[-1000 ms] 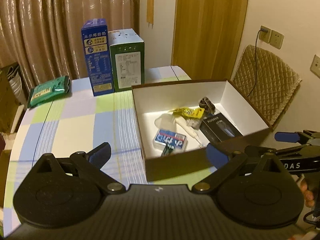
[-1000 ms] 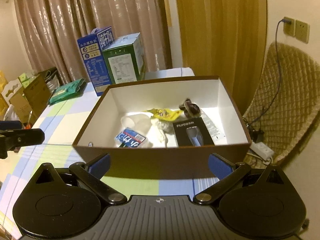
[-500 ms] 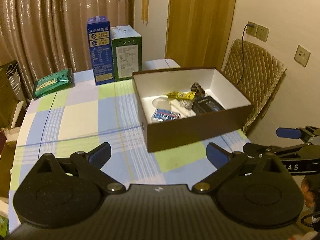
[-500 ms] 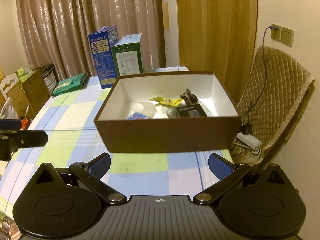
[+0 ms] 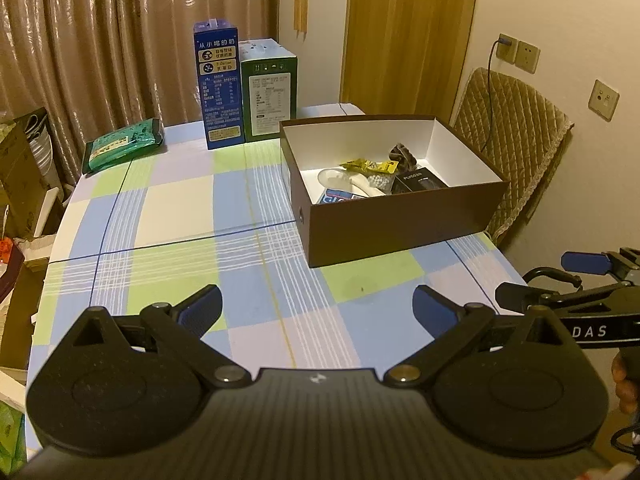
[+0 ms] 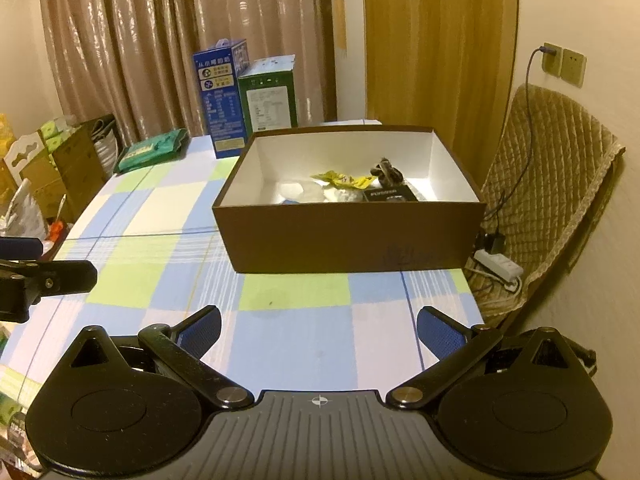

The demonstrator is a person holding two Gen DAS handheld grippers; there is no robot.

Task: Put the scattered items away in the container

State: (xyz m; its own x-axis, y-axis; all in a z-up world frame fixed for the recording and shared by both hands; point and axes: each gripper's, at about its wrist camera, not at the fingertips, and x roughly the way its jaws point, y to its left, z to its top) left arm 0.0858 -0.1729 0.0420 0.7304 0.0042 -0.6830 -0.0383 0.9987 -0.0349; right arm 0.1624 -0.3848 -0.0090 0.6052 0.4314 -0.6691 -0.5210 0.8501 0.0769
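Note:
A brown cardboard box [image 5: 400, 220] [image 6: 352, 240] with a white inside stands on the checked tablecloth at the right. Inside lie a yellow packet [image 5: 368, 166] [image 6: 344, 179], a black carton [image 5: 420, 182] [image 6: 390, 194], a dark crumpled item [image 5: 402, 155] [image 6: 386, 171], a white object [image 5: 356, 180] and a blue-and-white packet [image 5: 336, 199]. My left gripper [image 5: 316, 306] is open and empty, well back from the box over the near table. My right gripper [image 6: 318, 332] is open and empty too, in front of the box. The right gripper also shows at the right edge of the left wrist view.
A blue carton [image 5: 218, 88] [image 6: 220, 100] and a green carton [image 5: 270, 90] [image 6: 270, 98] stand at the table's far edge. A green flat pack [image 5: 122, 148] [image 6: 154, 148] lies far left. A padded chair [image 5: 508, 148] [image 6: 548, 200] stands right of the table. Cardboard boxes [image 6: 52, 168] crowd the left floor.
Both grippers have pulled back and up from the box, which now looks smaller and farther. Both stay open and empty. The box's contents have not moved.

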